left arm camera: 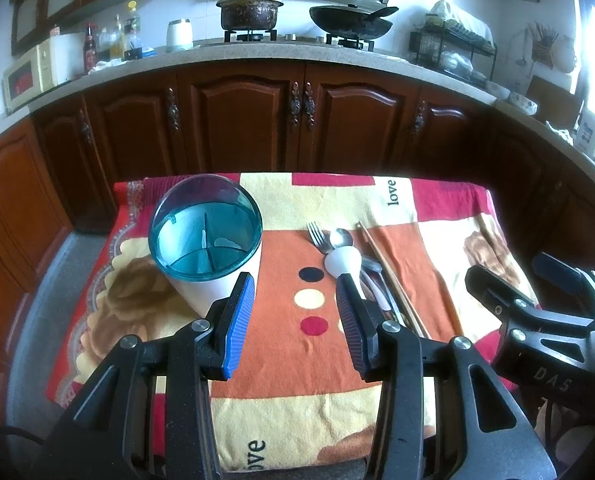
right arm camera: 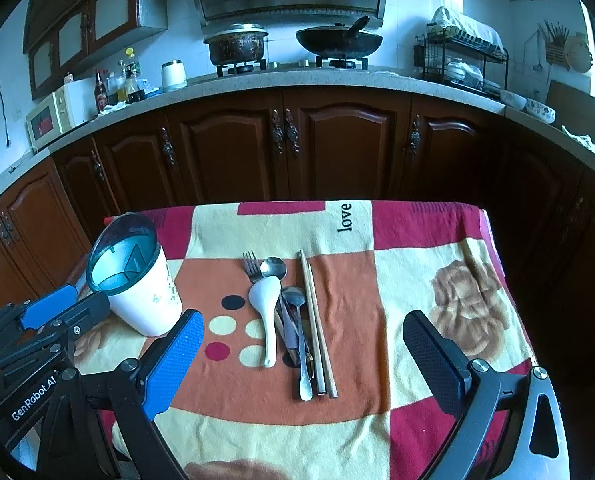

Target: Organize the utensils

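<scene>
Nearest to me, the left gripper (left arm camera: 293, 320) is hanging over the near part of the desk (right arm camera: 437, 232) with its jaws standing wide apart and nothing between them; one pad is blue, the other dark. The right gripper (right arm camera: 301, 364) is hovering beside it, toward the right edge, and its jaws are gaping too, holding nothing. Both are tilting downward at the cloth.

A patterned blanket (right arm camera: 257, 432) in red, orange and cream is covering the desk, with the word "love" printed near the far edge.

Just past the grippers, around the middle of the desk, the utensils are lying in a loose bundle, handles pointing toward the near edge. A white ladle-style spoon (right arm camera: 267, 312) is resting on the left of the bundle, a fork (right arm camera: 251, 266) and a metal spoon (right arm camera: 274, 268) are showing their heads just behind it, another metal spoon (right arm camera: 297, 320) is lying alongside, and a pair of chopsticks (right arm camera: 315, 320) is stretching along the right side, touching the pile.

Toward the far left corner, a white utensil holder (right arm camera: 145, 292) with a teal divided rim is standing upright, well apart from the bundle, and its compartments are looking empty.

Beyond the desk, dark wooden cabinets (right arm camera: 337, 152) are lining the wall under a kitchen counter.
</scene>
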Tool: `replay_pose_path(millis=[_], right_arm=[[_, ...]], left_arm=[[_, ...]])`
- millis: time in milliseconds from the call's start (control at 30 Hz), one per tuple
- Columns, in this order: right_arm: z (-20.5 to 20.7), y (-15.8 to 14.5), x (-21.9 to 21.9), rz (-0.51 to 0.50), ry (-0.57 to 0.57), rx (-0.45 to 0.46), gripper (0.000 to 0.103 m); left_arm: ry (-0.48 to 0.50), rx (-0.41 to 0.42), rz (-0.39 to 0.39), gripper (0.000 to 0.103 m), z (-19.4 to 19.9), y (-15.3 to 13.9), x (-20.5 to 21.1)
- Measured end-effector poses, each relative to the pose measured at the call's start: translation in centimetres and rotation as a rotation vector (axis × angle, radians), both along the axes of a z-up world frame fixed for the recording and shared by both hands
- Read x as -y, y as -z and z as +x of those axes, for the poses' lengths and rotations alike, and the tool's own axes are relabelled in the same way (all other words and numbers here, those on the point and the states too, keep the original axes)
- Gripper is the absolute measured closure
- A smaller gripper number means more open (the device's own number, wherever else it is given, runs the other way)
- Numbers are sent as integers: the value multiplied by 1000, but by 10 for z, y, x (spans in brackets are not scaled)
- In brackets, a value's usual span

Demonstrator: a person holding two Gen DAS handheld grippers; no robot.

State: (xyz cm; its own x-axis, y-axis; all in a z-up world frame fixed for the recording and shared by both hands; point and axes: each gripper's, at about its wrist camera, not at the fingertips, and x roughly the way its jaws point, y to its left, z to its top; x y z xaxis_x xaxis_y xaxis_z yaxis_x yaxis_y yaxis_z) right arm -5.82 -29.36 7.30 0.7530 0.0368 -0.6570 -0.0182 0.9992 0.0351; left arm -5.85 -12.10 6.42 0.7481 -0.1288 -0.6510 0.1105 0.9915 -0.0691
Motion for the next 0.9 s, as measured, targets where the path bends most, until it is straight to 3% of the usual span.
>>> replay_pose_path(millis=[900], right_arm=[[3,5,0,-5,-5,-25,4]], left_arm=[[-3,-13,-2,61,-1,8,0]])
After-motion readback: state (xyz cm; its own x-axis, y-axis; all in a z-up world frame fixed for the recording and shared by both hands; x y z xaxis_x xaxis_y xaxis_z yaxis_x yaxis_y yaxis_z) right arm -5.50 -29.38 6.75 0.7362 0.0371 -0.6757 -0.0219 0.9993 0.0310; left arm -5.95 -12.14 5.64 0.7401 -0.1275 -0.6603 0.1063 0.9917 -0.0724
